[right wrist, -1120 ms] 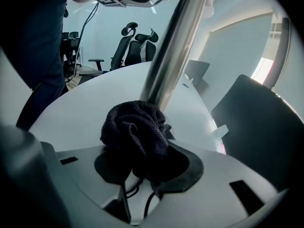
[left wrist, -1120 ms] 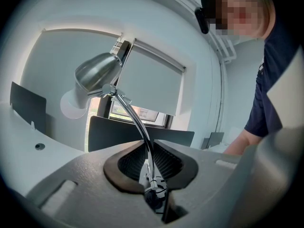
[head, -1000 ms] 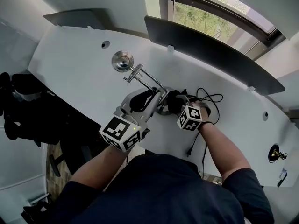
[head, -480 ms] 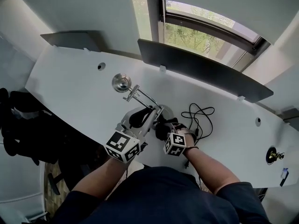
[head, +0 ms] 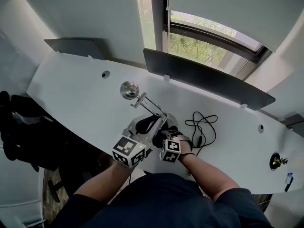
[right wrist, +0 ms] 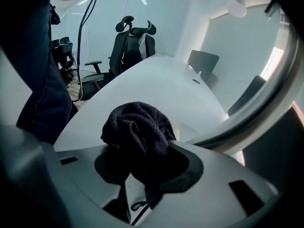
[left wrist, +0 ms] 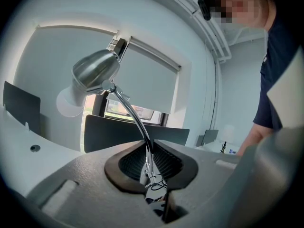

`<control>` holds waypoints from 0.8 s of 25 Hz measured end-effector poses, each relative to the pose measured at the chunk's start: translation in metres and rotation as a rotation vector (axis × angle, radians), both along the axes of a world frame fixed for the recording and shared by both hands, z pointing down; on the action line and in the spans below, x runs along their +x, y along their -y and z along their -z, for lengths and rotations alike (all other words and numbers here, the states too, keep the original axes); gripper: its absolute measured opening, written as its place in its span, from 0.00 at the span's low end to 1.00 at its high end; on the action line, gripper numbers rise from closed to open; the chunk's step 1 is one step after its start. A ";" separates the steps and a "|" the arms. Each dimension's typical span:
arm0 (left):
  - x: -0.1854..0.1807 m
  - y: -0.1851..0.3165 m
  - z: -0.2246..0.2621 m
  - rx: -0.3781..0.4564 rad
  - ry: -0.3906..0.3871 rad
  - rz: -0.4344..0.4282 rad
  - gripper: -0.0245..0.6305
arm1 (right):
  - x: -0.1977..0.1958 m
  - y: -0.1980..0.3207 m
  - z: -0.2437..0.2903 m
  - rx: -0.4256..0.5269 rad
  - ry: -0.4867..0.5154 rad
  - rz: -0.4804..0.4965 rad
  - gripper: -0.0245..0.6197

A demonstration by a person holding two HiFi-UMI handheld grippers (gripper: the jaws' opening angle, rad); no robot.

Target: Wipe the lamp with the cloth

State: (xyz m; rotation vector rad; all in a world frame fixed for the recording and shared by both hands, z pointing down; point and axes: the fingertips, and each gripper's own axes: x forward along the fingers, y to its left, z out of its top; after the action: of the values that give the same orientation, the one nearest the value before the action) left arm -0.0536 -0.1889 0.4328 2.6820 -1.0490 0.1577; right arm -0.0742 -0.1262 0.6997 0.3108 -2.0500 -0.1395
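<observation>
A chrome desk lamp stands on the white desk [head: 71,87], its round head [head: 128,90] pointing left and its thin arm [head: 151,107] slanting down to the base. My left gripper [head: 158,119] is shut on that arm. In the left gripper view the thin arm [left wrist: 148,161] runs up from between the jaws to the lamp head [left wrist: 95,72]. My right gripper [head: 160,137] sits just right of the left one, shut on a bunched dark cloth [right wrist: 137,131]. The cloth [head: 160,137] lies close beside the lamp's lower arm; contact cannot be made out.
A black cable [head: 200,124] loops on the desk right of the lamp. Dark partition panels [head: 205,78] line the far edge under the window. Office chairs [right wrist: 131,41] stand past the desk's left end. A small brass object [head: 277,161] sits far right.
My right gripper with the cloth has moved left, from near the cable to right beside the left gripper and the lamp's arm. The left gripper has kept its hold on the lamp.
</observation>
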 end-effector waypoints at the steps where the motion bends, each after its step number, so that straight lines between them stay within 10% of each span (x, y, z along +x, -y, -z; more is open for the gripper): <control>1: 0.000 0.000 0.000 0.000 0.000 -0.001 0.11 | 0.000 -0.001 0.000 0.001 -0.002 0.005 0.28; 20: 0.001 0.001 0.001 -0.006 -0.019 0.027 0.11 | 0.081 0.043 -0.001 0.055 -0.045 0.011 0.28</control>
State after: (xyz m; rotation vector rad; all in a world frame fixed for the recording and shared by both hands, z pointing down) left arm -0.0530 -0.1900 0.4322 2.6573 -1.0773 0.1289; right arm 0.0067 -0.1697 0.7006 0.3275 -2.0060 -0.2086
